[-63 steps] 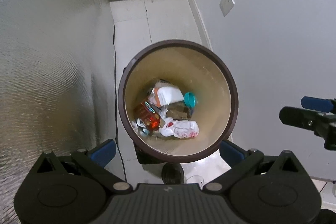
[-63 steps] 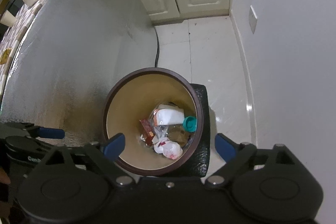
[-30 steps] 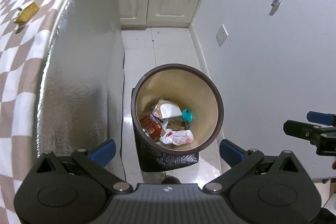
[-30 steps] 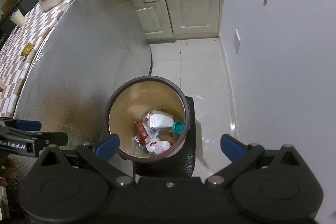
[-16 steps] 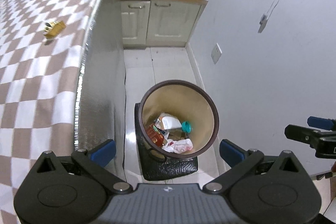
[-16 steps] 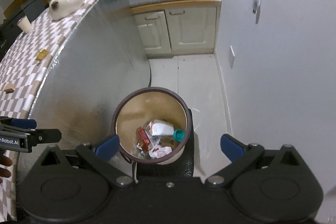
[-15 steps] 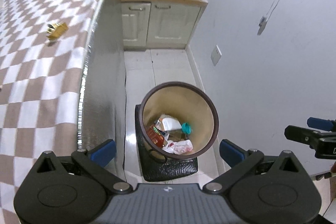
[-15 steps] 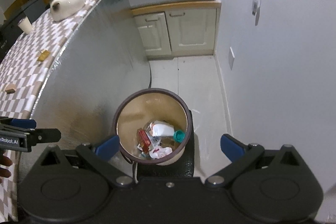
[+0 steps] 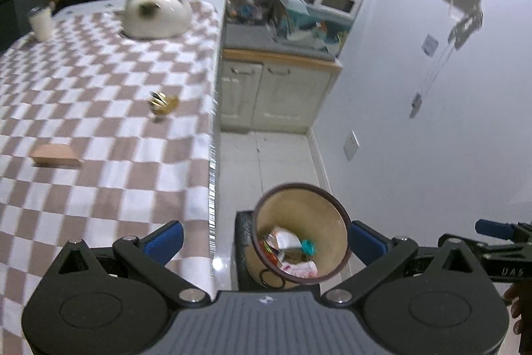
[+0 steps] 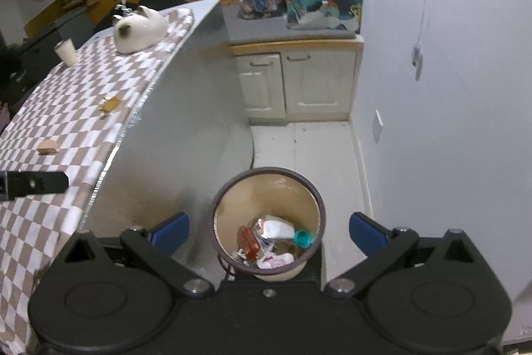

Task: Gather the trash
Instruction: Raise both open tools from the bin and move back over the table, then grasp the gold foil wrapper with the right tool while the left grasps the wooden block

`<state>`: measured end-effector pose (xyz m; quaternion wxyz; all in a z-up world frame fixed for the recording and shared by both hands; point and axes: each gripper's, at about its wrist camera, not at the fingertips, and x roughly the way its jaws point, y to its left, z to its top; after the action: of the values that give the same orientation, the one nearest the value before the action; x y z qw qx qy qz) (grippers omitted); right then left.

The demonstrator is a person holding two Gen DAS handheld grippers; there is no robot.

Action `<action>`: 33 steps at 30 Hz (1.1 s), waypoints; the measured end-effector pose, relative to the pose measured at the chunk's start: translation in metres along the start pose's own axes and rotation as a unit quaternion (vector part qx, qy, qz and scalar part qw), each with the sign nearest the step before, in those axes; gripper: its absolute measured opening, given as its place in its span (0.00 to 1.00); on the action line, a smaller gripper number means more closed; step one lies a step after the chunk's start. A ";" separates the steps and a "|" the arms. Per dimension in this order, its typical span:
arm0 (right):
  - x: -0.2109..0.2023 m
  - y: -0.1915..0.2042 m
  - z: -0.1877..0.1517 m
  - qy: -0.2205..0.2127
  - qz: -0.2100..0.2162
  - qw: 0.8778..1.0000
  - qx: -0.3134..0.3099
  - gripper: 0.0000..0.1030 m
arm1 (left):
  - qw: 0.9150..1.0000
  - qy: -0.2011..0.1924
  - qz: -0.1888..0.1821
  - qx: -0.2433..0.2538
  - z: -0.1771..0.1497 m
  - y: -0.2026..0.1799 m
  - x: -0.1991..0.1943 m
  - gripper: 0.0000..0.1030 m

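A round bin with a brown rim (image 9: 327,193) (image 10: 311,182) stands on the floor beside the table, holding wrappers and a teal cap. My left gripper (image 9: 264,238) is open and empty, high above the bin and the table edge. My right gripper (image 10: 268,227) is open and empty above the bin. On the checkered tablecloth (image 9: 99,135) lie a gold crumpled wrapper (image 9: 163,102) (image 10: 110,104) and a small tan box (image 9: 55,156) (image 10: 48,147).
A white cat-shaped pot (image 9: 156,12) and a paper cup (image 9: 41,22) stand at the table's far end. A cabinet (image 9: 276,88) with clutter on top stands against the back wall. A white wall (image 9: 432,122) is on the right. The other gripper (image 10: 33,183) shows at left.
Both grippers have risen away from the bin and tilted up. The bin looks smaller and the tabletop with its wrapper and box has come into view.
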<state>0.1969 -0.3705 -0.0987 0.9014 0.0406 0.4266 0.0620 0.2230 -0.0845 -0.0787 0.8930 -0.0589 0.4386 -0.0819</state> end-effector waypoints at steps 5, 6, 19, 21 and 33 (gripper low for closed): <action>-0.009 0.025 0.003 -0.023 0.013 1.000 -0.016 1.00 | 1.000 -0.020 0.013 -0.009 -0.001 0.023 -0.023 1.00; -0.010 0.031 0.003 -0.027 0.017 0.999 -0.019 1.00 | 1.000 -0.024 0.015 -0.011 -0.002 0.028 -0.027 1.00; -0.009 0.113 0.018 -0.060 0.062 0.994 -0.065 1.00 | 0.995 -0.073 0.049 -0.053 -0.009 0.105 -0.071 1.00; -0.006 0.126 0.022 -0.065 0.071 0.993 -0.075 1.00 | 0.993 -0.086 0.051 -0.063 -0.011 0.116 -0.076 1.00; 0.042 0.198 0.071 -0.086 0.117 0.974 -0.174 1.00 | 0.982 -0.140 0.088 -0.093 -0.012 0.169 -0.079 1.00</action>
<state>0.2634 -0.1699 -0.0608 0.9143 -0.0618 0.3226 0.2369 0.1819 0.0959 -0.0551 0.9399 -0.1134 0.3186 0.0471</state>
